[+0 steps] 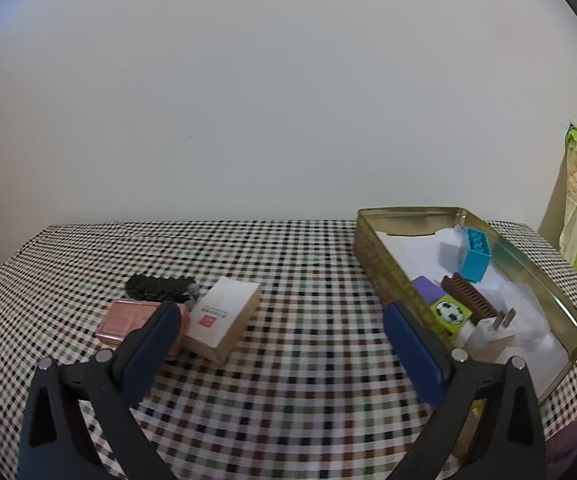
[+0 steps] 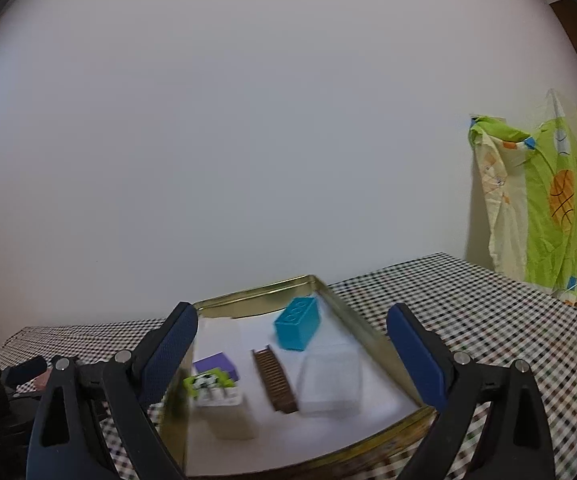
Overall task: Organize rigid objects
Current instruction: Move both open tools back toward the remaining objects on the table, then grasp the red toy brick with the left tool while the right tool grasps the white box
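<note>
In the left wrist view, the left hand-held gripper (image 1: 280,344) is being held with its jaws wide apart and nothing between them, above the checked counter (image 1: 288,264). A white box (image 1: 224,322), a pink case (image 1: 128,320) and a black strip (image 1: 158,286) are lying together towards the counter's left edge. A gold tin (image 1: 372,248) is sitting by the right edge.

In the right wrist view, the right hand-held gripper (image 2: 292,356) is likewise being held apart and empty over the tin (image 2: 256,294), in which a blue brick (image 2: 298,324), a brown comb (image 2: 274,380), a purple block (image 2: 216,363) and a clear box (image 2: 330,380) are lying.
</note>
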Demonstrator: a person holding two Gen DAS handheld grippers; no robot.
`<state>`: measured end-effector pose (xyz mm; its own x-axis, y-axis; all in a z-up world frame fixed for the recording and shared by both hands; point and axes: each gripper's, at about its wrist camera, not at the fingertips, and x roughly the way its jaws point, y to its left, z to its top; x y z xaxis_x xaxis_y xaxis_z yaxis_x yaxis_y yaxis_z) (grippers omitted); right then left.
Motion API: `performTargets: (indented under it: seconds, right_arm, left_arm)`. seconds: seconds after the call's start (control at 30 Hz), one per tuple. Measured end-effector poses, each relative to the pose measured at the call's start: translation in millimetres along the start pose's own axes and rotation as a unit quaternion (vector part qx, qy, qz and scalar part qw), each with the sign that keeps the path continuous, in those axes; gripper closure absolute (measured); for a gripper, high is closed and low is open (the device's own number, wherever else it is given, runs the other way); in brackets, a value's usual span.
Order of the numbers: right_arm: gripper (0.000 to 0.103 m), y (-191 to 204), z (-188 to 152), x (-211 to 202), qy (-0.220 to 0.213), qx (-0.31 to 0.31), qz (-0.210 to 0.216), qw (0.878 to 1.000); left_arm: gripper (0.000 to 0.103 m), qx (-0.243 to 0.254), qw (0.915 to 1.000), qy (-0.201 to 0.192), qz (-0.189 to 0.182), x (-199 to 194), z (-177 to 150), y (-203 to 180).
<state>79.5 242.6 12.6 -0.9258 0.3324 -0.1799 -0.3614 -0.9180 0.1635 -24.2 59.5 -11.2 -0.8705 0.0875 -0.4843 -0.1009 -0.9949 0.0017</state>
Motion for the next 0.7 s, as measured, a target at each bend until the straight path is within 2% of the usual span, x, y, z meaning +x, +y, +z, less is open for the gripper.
performTargets:
  seconds: [0.43, 0.7]
  right_arm:
    - [0.006, 60.9, -12.3, -4.0, 0.017, -0.005, 0.055, 0.998]
    - [0.006, 97.0, -20.5, -0.8, 0.037, -0.01, 0.087, 0.995]
  left_arm:
    - [0.001, -0.009, 0.9994, 0.033, 0.011, 7.7, -2.7, 44.6]
    - [0.001, -0.023, 0.9968, 0.075, 0.016, 17.8, -7.8, 89.3]
